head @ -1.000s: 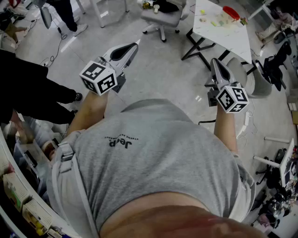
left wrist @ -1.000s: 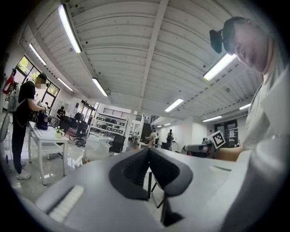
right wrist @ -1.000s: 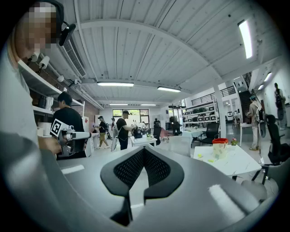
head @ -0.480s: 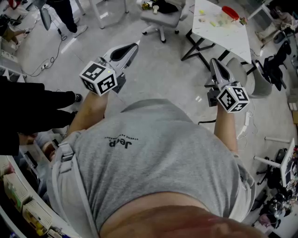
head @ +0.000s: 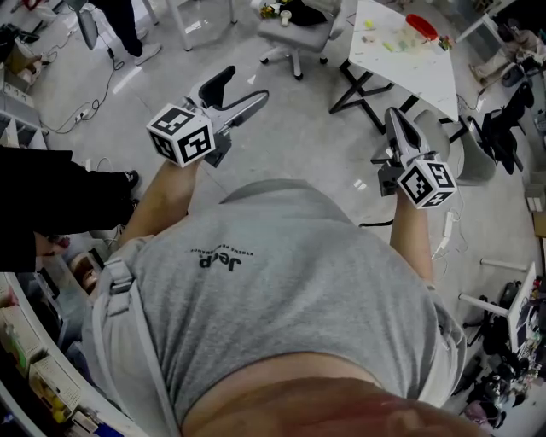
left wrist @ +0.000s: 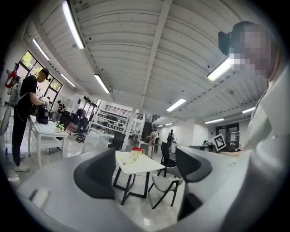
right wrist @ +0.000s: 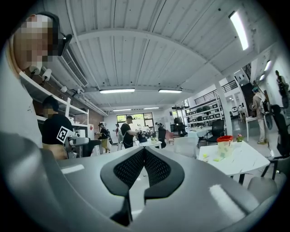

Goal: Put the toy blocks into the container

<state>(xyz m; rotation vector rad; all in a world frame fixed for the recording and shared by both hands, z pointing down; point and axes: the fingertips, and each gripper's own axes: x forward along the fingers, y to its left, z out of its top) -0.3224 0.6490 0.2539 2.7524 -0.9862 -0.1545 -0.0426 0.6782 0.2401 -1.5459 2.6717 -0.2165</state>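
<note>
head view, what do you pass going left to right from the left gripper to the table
left gripper, its jaws just opening with nothing between them → office chair → white table

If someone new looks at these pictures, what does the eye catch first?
First, the two grippers held out over the floor: the left gripper, whose jaws have just been opening with nothing between them, and the right gripper, shut and empty. Beyond them, upper right in the head view, a white table carries a red-lidded container and small toy blocks.
</note>
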